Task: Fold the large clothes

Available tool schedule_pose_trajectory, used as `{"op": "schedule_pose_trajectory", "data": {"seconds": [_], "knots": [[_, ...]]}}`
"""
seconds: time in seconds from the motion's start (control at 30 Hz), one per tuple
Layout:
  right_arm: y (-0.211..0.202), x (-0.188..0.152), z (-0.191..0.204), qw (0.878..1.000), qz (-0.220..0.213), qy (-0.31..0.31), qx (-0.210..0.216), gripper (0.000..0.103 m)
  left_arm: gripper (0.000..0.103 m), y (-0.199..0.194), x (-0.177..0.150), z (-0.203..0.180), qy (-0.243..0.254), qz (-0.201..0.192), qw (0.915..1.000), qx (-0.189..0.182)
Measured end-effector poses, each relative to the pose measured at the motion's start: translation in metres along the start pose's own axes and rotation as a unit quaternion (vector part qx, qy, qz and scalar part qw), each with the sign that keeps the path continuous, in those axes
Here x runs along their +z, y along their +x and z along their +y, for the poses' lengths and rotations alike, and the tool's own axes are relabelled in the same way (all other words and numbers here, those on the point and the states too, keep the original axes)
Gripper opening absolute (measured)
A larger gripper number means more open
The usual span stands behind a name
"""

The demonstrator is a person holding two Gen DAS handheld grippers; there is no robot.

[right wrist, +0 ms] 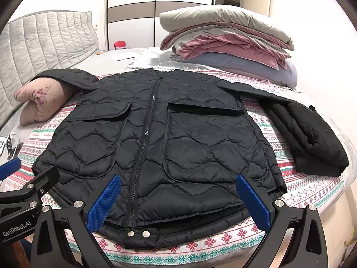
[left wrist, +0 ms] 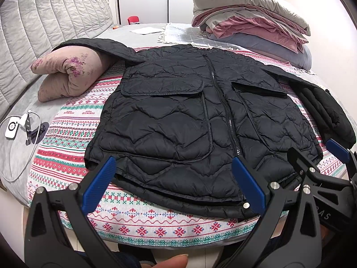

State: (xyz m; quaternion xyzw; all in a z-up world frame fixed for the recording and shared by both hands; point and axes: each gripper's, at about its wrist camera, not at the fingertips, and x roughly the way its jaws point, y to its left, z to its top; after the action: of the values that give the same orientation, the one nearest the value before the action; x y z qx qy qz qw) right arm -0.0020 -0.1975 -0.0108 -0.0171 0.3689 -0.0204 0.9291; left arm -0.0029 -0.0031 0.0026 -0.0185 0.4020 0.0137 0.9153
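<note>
We see a black quilted jacket (left wrist: 196,120) lying flat and face up on the patterned blanket (left wrist: 71,134) that covers the bed (left wrist: 20,116), zipped, with its hem toward us at 6 o'clock and its collar away at 12 o'clock. Our left gripper (left wrist: 178,185) hovers just above the hem, its blue fingers (left wrist: 98,185) spread wide and holding nothing; in the right wrist view our right gripper (right wrist: 180,203) hangs over the hem as well, fingers equally wide apart and empty. Each gripper shows at the edge of the other's view, so the two sit close side by side. The jacket's sleeve at 10 o'clock drapes over a pink floral pillow (left wrist: 67,73), while the sleeve at 2 o'clock runs out toward a folded black garment (right wrist: 312,143) lying just beside the jacket at 3 o'clock. At 1 o'clock, beyond the collar, a stack of folded bedding (left wrist: 250,15) rests on the bed. At 9 o'clock in the left wrist view a white charger with cable (left wrist: 13,127) lies on the grey sheet, near the padded headboard (left wrist: 44,22).
</note>
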Motion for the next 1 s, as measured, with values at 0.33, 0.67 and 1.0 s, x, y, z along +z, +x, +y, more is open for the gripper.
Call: {"op": "schedule_pose_trajectory", "data": {"seconds": [0.33, 0.67, 1.0], "knots": [[-0.001, 0.001, -0.002, 1.0, 0.0, 0.0, -0.002, 0.103, 0.103, 0.002, 0.0, 0.005, -0.003, -0.002, 1.0, 0.001], [-0.002, 0.002, -0.005, 1.0, 0.003, 0.002, -0.001, 0.103, 0.103, 0.004, 0.001, 0.009, -0.009, 0.002, 1.0, -0.002], [0.008, 0.004, -0.033, 1.0, 0.013, 0.025, -0.012, 0.103, 0.103, 0.009, 0.006, 0.057, -0.066, 0.023, 0.9976, 0.005]]}}
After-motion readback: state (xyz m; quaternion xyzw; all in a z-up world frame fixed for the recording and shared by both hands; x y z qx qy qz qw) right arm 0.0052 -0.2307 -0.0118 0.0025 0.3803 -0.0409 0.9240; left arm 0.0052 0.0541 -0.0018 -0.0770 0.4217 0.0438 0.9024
